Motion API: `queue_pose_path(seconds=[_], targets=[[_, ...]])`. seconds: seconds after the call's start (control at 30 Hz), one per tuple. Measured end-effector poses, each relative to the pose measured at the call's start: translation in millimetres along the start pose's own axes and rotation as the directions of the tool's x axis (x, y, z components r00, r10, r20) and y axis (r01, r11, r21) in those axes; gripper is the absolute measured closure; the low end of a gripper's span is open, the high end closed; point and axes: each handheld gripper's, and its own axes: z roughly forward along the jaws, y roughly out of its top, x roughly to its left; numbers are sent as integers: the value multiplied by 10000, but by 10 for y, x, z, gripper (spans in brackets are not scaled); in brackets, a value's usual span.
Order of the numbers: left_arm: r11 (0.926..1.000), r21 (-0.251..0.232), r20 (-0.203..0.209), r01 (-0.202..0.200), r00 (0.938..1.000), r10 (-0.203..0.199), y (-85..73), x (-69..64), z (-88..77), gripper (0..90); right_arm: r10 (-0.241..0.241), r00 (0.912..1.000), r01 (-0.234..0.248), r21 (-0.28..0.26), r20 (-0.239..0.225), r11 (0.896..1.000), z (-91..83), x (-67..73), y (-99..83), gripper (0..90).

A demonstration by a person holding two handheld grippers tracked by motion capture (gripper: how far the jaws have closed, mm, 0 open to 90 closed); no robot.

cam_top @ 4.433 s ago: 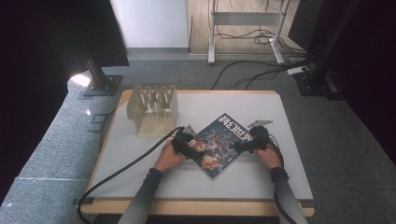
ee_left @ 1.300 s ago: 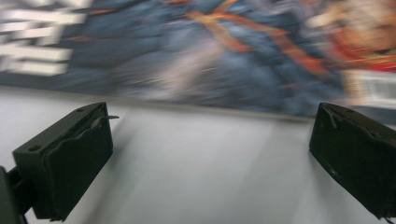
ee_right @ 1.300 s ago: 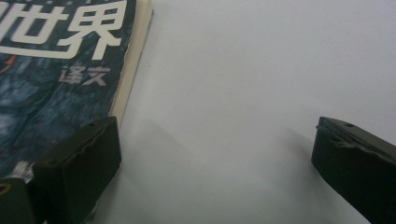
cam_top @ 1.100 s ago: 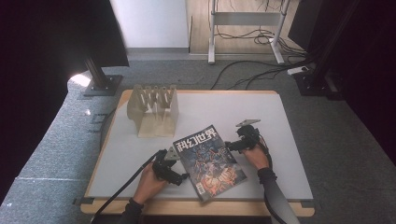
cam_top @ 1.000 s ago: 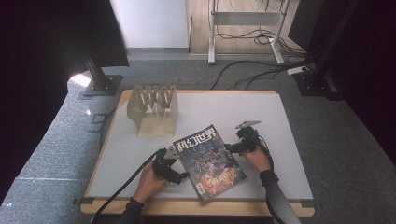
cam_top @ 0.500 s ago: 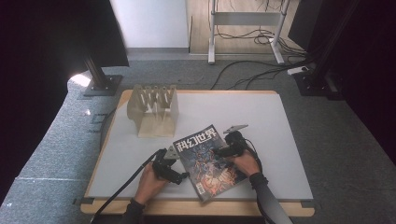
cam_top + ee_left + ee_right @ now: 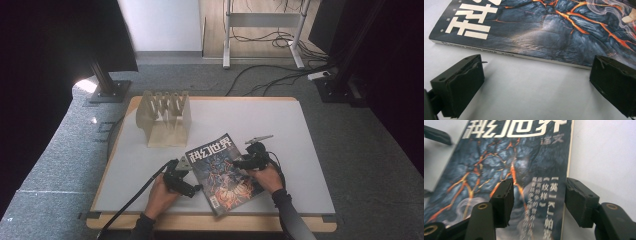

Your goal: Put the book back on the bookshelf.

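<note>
I saw a glossy paperback magazine with a dark blue cover veined in orange lava and large white Chinese title characters lying flat on the pale grey desk with a light wooden edge, near the front, turned at an angle. My left tool sat just beside the magazine's left edge, low over the desk. In the left gripper view its two black jaws stood wide apart over bare desk, holding nothing, with the magazine's white spine edge running across just beyond them. My right tool was over the magazine's right side. In the right gripper view its jaws were partly spread; the left jaw hung above the cover and the right jaw sat at the cover's right edge, beside the bare desk. I could not tell whether either jaw touched the cover. They gripped nothing. Farther back on the desk, well apart from the magazine, stood a pale wooden rack with upright slotted dividers.
</note>
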Motion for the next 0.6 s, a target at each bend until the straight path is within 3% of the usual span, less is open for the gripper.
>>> queue_pose_path(seconds=[0.17, 0.27, 0.4, 0.6], targets=[[10000, 0, 0, -4, 10000, 4, 0, 0, 0, 0, 291, 9980, -301, -175, -559, 9994, -94, -11, 21, 447], [10000, 6, -9, -4, 10000, 4, 0, 0, 1, 0, 1, 9997, 1, 77, -263, 10000, -13, -30, 69, 446], [10000, 3, -10, -4, 10000, 4, 0, -1, 1, 0, 90, 9998, -86, 215, -181, 9997, 118, -94, 128, 442], [10000, 3, -7, -1, 10000, 1, -1, 0, 1, 0, 51, 9996, -52, -52, -272, 10000, 272, -143, 272, 403]])
